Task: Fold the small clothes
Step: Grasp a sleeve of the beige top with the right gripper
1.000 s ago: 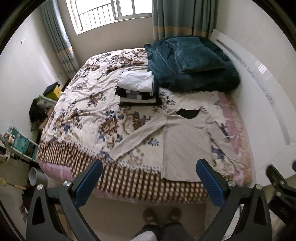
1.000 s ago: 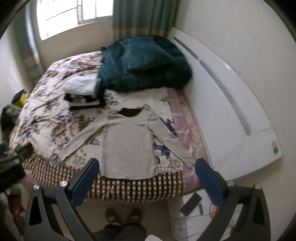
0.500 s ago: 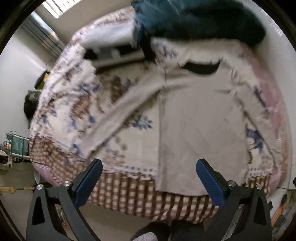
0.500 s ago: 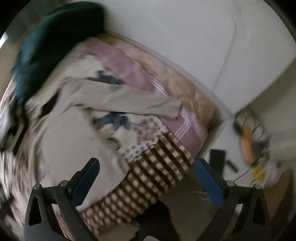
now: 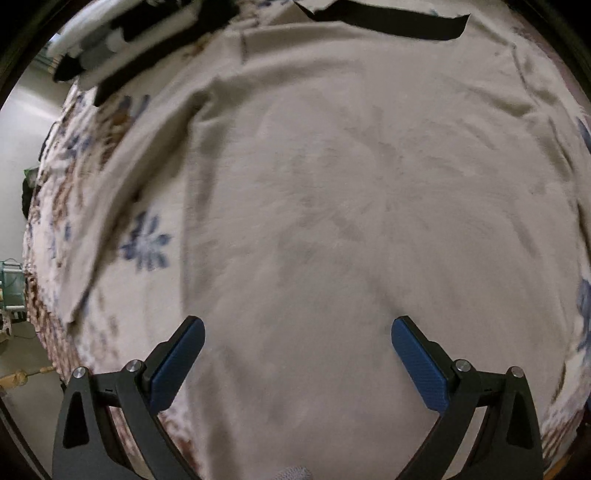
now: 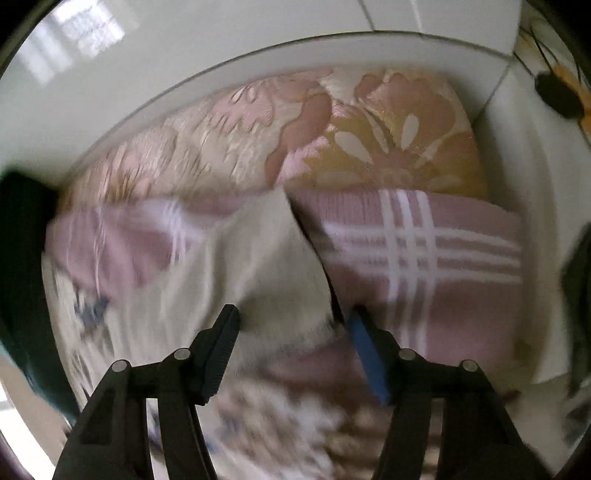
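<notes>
A beige long-sleeved top (image 5: 351,206) lies flat on the floral bedspread (image 5: 144,240), its black neck lining (image 5: 388,22) at the far end. My left gripper (image 5: 297,332) is open and hovers close over the lower part of its body, holding nothing. In the right wrist view, the cuff end of the top's right sleeve (image 6: 269,266) lies on the pink striped blanket (image 6: 424,251). My right gripper (image 6: 293,325) is open with its fingers on either side of the cuff, low over it. The view is blurred.
A stack of folded black and white clothes (image 5: 122,40) sits at the far left of the bed. The white headboard (image 6: 184,55) runs close behind the sleeve. A dark green quilt (image 6: 22,229) lies at the left. White floor tiles (image 6: 535,155) show beyond the bed's corner.
Both grippers have dropped from standing height down close to the bed. The left one has closed in over the top's body, the right one swung right and down onto the right sleeve's cuff.
</notes>
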`<state>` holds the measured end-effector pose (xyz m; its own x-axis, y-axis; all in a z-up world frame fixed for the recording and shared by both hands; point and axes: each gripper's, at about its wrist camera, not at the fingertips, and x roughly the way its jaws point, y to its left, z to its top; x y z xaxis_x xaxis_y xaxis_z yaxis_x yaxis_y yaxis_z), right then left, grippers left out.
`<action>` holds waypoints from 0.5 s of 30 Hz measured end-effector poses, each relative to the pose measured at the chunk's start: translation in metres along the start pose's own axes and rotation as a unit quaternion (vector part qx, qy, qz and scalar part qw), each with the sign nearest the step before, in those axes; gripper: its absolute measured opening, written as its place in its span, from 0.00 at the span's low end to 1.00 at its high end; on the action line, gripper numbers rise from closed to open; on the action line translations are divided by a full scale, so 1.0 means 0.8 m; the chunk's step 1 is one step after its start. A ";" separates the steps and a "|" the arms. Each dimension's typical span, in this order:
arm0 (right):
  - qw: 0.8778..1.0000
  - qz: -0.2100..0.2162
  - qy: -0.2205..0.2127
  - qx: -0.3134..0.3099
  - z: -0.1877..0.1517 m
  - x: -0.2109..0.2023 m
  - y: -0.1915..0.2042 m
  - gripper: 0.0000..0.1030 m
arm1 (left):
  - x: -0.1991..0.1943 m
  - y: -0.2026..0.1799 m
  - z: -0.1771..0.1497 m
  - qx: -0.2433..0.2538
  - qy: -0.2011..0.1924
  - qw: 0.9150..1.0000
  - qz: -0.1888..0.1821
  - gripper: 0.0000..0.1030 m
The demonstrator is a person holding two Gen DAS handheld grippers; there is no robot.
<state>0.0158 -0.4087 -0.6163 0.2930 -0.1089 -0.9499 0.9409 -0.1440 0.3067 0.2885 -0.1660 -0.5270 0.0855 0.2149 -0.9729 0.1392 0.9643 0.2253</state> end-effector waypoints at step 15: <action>0.943 0.041 -0.124 -0.306 -0.117 -0.107 0.291 0.06 | -0.042 0.089 0.011 -0.049 -0.025 0.998 -0.029 1.00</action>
<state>0.2259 -0.3408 -0.4695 0.3922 -0.3320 -0.8579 0.8607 0.4615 0.2149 0.3044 -0.1058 -0.4776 0.1286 0.1524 -0.9799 0.0494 0.9859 0.1598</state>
